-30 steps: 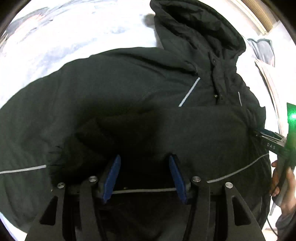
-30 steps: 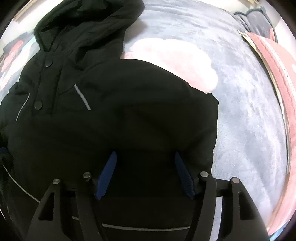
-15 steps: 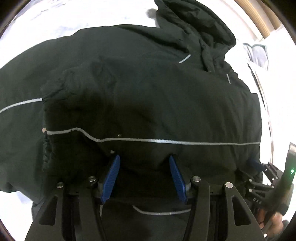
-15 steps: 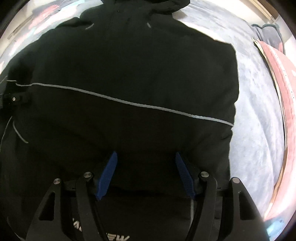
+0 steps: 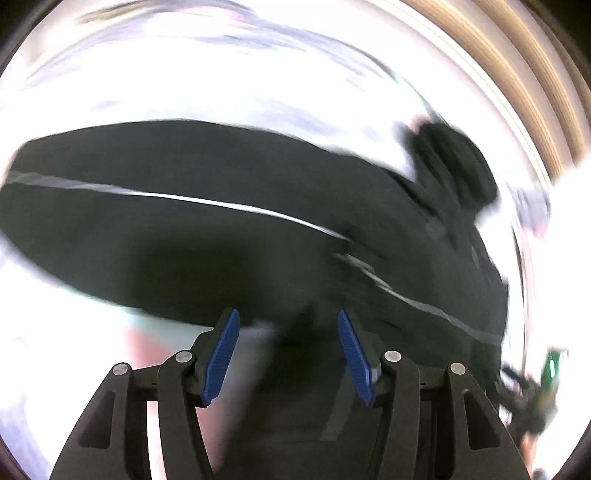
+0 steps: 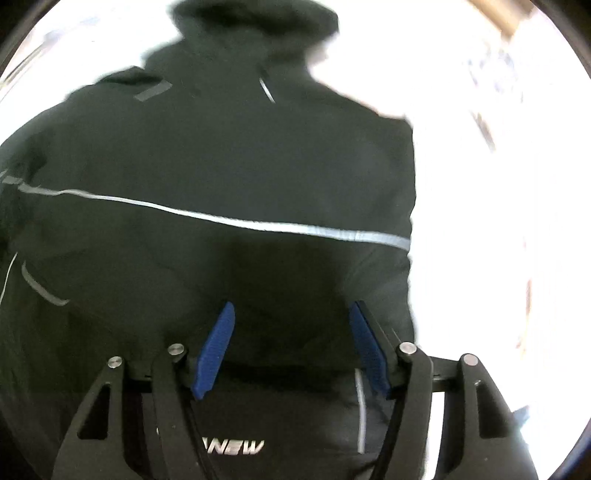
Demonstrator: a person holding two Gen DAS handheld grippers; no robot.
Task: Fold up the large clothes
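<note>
A black hooded jacket [image 5: 221, 240] lies on a pale bed cover [image 5: 184, 74], blurred in the left wrist view. Its hood [image 5: 454, 162] points to the far right, and a reflective stripe [image 5: 207, 201] runs across the folded panel. My left gripper [image 5: 287, 314] is open above the jacket's near edge, with bed cover behind its left pad. In the right wrist view the jacket [image 6: 240, 166] fills the frame, hood [image 6: 255, 22] at the top, stripe [image 6: 258, 223] across. My right gripper [image 6: 291, 306] stands open over the dark fabric, with a silver logo [image 6: 236, 448] below it.
The other gripper with a green light [image 5: 552, 367] shows at the right rim of the left wrist view. A wooden edge [image 5: 498, 55] borders the bed at the far right. Bright bed cover [image 6: 480, 184] lies right of the jacket.
The jacket's lower panel now covers the buttoned front, stripe across it. My left gripper has swung quickly away, so the jacket looks smaller and blurred. The right gripper has drawn back and risen.
</note>
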